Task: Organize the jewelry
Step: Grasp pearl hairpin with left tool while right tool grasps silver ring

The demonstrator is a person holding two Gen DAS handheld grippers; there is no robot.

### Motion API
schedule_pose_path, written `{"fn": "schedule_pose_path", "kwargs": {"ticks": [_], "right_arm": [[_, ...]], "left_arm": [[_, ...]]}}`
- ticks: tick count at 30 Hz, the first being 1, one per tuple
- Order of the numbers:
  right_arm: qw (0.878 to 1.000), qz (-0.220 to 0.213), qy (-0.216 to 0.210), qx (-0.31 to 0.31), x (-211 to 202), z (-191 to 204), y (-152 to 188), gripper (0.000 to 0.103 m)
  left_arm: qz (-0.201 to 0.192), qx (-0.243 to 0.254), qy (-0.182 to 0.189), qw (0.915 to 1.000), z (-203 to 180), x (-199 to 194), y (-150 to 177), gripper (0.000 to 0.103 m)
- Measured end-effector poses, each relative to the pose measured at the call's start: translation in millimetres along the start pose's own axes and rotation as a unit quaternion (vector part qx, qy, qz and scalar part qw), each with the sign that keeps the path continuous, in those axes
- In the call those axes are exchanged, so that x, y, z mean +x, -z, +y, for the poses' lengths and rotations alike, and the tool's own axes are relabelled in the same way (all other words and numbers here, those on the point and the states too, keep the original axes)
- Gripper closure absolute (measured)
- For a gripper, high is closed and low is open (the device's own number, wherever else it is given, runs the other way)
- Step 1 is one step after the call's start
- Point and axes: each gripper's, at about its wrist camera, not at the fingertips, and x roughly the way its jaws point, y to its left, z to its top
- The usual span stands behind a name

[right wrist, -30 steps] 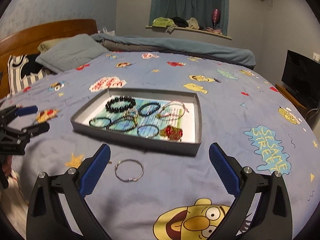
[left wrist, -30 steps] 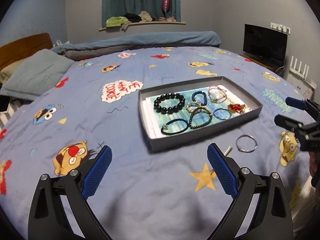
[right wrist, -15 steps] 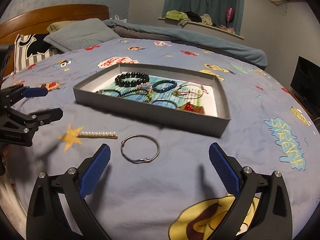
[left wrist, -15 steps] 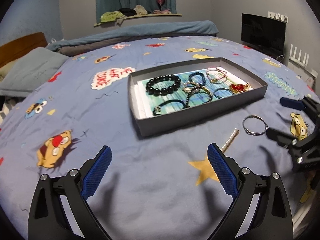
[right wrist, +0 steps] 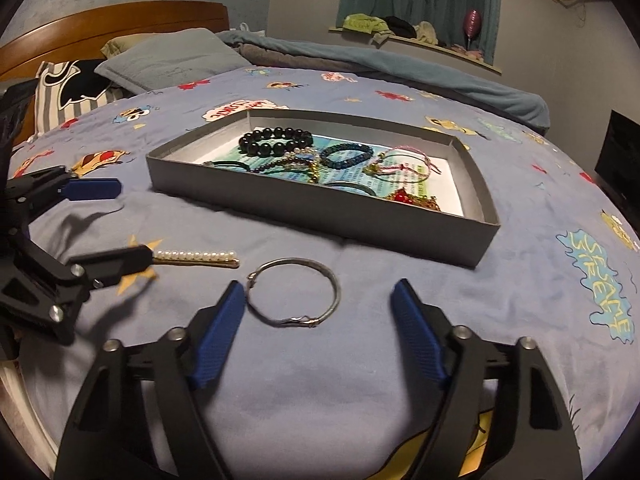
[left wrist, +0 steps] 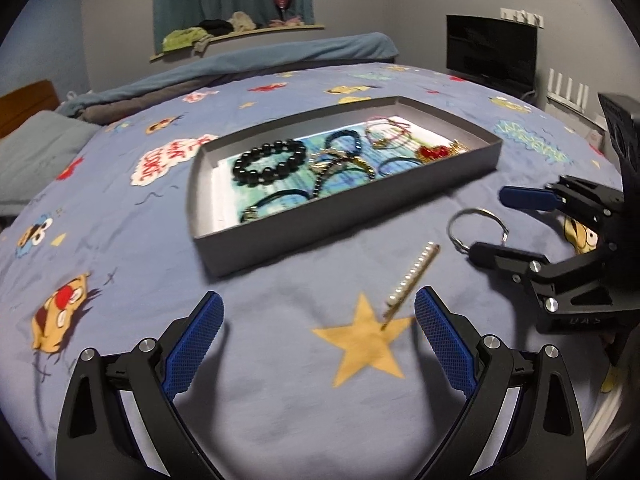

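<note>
The thin silver bangle lies flat on the blue cartoon bedspread, just in front of the near wall of the grey jewelry tray, and the pearl hair pin lies beside it, toward the left gripper. The bangle looks light and stiff, a smooth metal wire that will probably slip between flat pads, so I think the best hold is across the wire at one side of the ring, pressing a little into the soft cover. The pin is also light and narrow, and its pearls may be delicate; a hold across its middle seems safest. The right gripper is wide open and holds nothing; its left blue pad stands just beside the rim of the bangle, while the other pad is well apart from it. The left gripper is wide open and empty too, with the near end of the pin between its fingers, close to the right one. The tray already holds a black bead bracelet and several other pieces.
</note>
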Motion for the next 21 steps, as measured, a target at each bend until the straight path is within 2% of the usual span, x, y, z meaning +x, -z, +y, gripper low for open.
{"fn": "schedule_pose_path", "kwargs": {"ticks": [2, 4, 10, 12, 14, 18, 21], "right_arm": [[1.000, -0.003, -0.003, 0.000, -1, 0, 0, 0.049], [1.000, -0.005, -0.004, 0.008, -2, -2, 1, 0.056], [0.999, -0.005, -0.020, 0.031, -4, -12, 1, 0.055], [0.999, -0.001, -0.021, 0.029, -2, -11, 0, 0.053], [0.999, 0.002, -0.020, 0.025, 0, -10, -2, 0.050], [0.999, 0.010, -0.021, 0.025, 5, -10, -3, 0.050], [0.999, 0.011, -0.021, 0.028, 6, -12, -3, 0.053]], "left_arm": [[0.003, 0.007, 0.002, 1.0000, -5, 3, 1, 0.007], [0.005, 0.009, 0.011, 0.9999, -8, 7, 1, 0.007], [-0.003, 0.001, 0.050, 0.9987, -13, 10, -1, 0.011], [-0.006, 0.006, 0.055, 0.9985, -16, 9, -2, 0.020], [-0.004, 0.017, 0.060, 0.9980, -21, 11, -2, 0.035], [-0.007, 0.031, 0.064, 0.9975, -27, 13, -5, 0.043], [-0.004, 0.035, 0.075, 0.9966, -29, 16, -7, 0.060]]}}
